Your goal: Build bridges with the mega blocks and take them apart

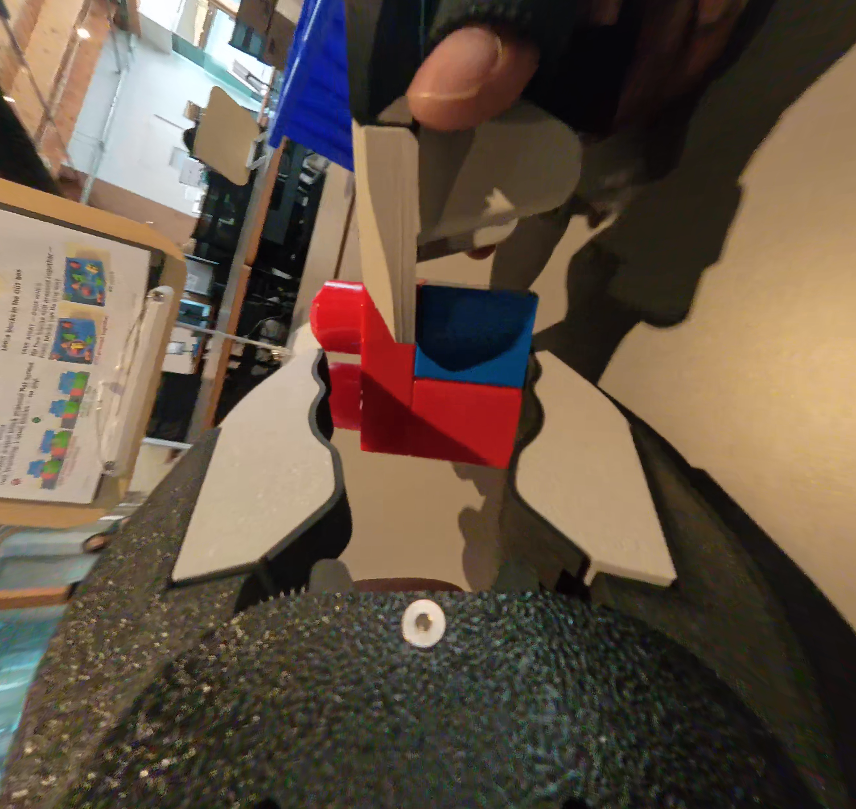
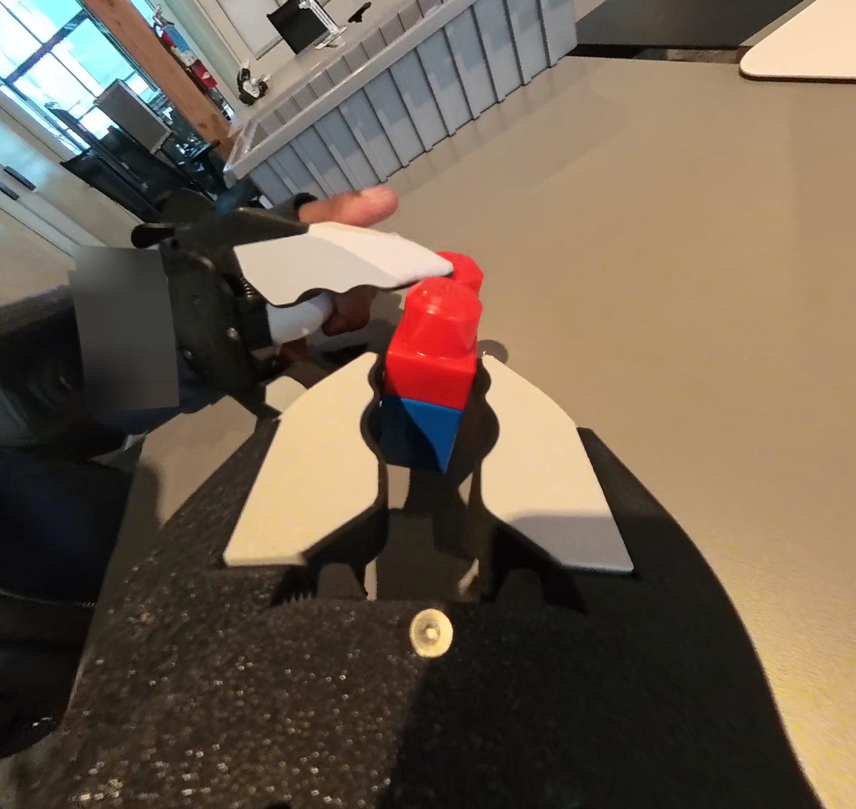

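Note:
A small bridge of mega blocks is held between both grippers. A red two-stud block (image 1: 384,369) spans a blue block (image 1: 472,337) and a second red block (image 1: 463,420). My left gripper (image 1: 426,397) is shut across the red blocks, from the studs to the red leg. My right gripper (image 2: 426,407) is shut on the blue block (image 2: 431,434), which sits under the red top block (image 2: 431,369). In the left wrist view one of the right gripper's fingers (image 1: 387,230) comes down beside the blue block. In the right wrist view a left finger (image 2: 343,263) touches the far red stud.
The beige table top (image 2: 648,277) spreads right and ahead. An instruction sheet on a wooden stand (image 1: 69,360) and a blue bin (image 1: 319,68) are at the left. A white table corner (image 2: 810,45) and a grey partition (image 2: 417,91) lie beyond. My left and right fingertips are right by each other. The grey partition (image 2: 417,91) sits 35 cm or so from the ends of my left fingers.

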{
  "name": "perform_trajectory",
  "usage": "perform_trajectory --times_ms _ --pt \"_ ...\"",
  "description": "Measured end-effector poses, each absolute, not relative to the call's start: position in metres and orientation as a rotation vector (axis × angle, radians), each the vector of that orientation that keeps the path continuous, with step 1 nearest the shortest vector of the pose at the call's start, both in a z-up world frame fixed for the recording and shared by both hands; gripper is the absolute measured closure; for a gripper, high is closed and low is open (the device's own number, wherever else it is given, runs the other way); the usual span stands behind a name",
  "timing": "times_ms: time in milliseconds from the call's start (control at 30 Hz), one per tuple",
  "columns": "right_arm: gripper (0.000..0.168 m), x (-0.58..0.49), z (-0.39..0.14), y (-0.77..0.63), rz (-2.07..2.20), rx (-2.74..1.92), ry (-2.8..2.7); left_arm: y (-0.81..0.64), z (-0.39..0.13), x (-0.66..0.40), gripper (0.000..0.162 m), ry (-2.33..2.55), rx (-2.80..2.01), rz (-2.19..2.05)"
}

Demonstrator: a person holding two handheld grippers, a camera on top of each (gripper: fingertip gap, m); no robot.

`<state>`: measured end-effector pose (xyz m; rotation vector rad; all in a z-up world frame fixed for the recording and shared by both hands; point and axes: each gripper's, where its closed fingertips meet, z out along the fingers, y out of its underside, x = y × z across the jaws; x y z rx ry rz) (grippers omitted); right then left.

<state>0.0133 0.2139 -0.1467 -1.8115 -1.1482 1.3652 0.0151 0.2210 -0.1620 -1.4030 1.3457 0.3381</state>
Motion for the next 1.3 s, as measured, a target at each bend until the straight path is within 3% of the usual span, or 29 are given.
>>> perform_trajectory --times_ms 267,633,833,1067,1200,1300 --pt "0.132 0.021 -0.147 0.216 1.371 -1.788 -1.206 0.206 -0.144 -0.005 0.083 1.242 -1.512 -0.055" --pt "0.132 0.022 -0.122 0.174 1.483 -1.4 -1.452 0.177 -0.13 0.014 0.097 0.916 -1.715 -1.023" --pt "0.132 0.021 -0.119 0.168 1.576 -1.398 -1.423 0.17 -0.129 0.019 0.123 0.889 -1.719 -1.193" --pt "0.132 0.019 -0.117 0.181 1.65 -1.528 -1.281 0.18 -0.123 0.013 0.126 0.735 -1.739 -1.313" --pt "0.121 0.02 -0.122 0.184 1.661 -1.602 -1.267 0.187 -0.114 0.01 0.126 0.597 -1.706 -1.416" --pt "0.125 0.018 -0.126 0.177 1.679 -1.625 -1.305 0.189 -0.113 0.013 0.126 0.534 -1.704 -1.463"
